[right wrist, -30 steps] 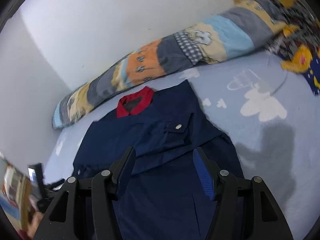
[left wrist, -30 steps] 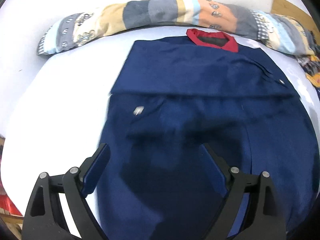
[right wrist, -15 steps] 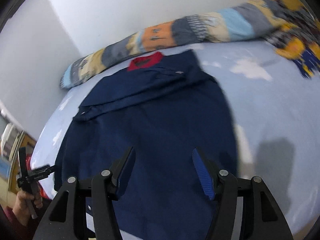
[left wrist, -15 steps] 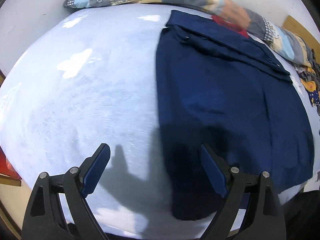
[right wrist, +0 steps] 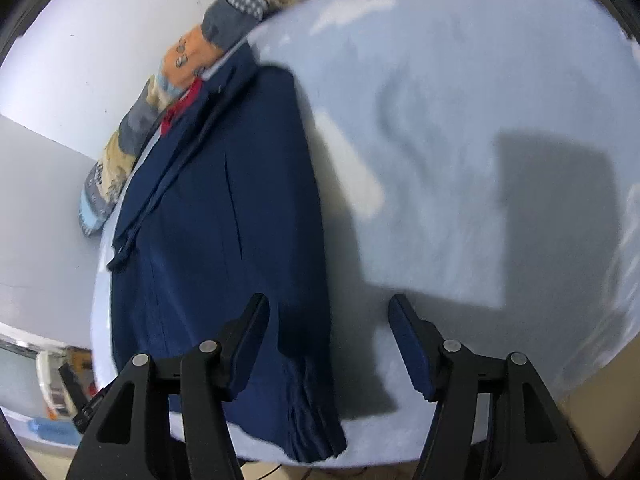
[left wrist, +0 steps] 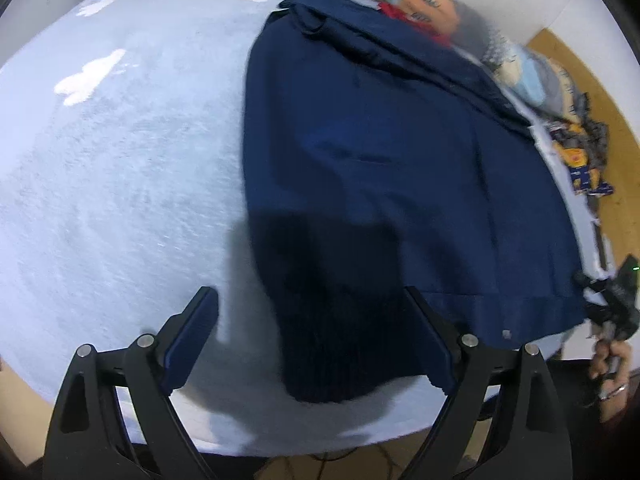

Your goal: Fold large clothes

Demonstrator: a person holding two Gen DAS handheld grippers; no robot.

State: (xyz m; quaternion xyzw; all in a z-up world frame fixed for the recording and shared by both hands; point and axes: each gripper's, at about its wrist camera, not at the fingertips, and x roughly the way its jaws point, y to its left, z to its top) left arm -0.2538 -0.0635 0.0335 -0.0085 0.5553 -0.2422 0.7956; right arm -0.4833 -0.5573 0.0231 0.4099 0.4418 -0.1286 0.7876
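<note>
A large navy jacket (left wrist: pixel 392 168) with a red collar (left wrist: pixel 400 14) lies flat on the light blue bed, sleeves folded across its upper part. My left gripper (left wrist: pixel 316 340) is open and empty, above the jacket's bottom left hem corner. In the right wrist view the jacket (right wrist: pixel 224 216) fills the left side. My right gripper (right wrist: pixel 328 344) is open and empty over the bottom right hem corner (right wrist: pixel 316 432) near the bed's front edge. The other gripper (left wrist: pixel 616 304) and the hand holding it show at the right edge of the left wrist view.
A long patchwork pillow (right wrist: pixel 160 96) lies along the white wall at the head of the bed. Patterned clothes (left wrist: pixel 580 148) lie at the bed's far right. Bare bedsheet (left wrist: pixel 112 184) spreads left of the jacket and also right of it (right wrist: pixel 460 140). The mattress front edge (right wrist: pixel 400 452) is close below.
Both grippers pulled back from over the jacket's chest to its bottom hem and spread apart, left to the left corner, right to the right corner. Both stay open.
</note>
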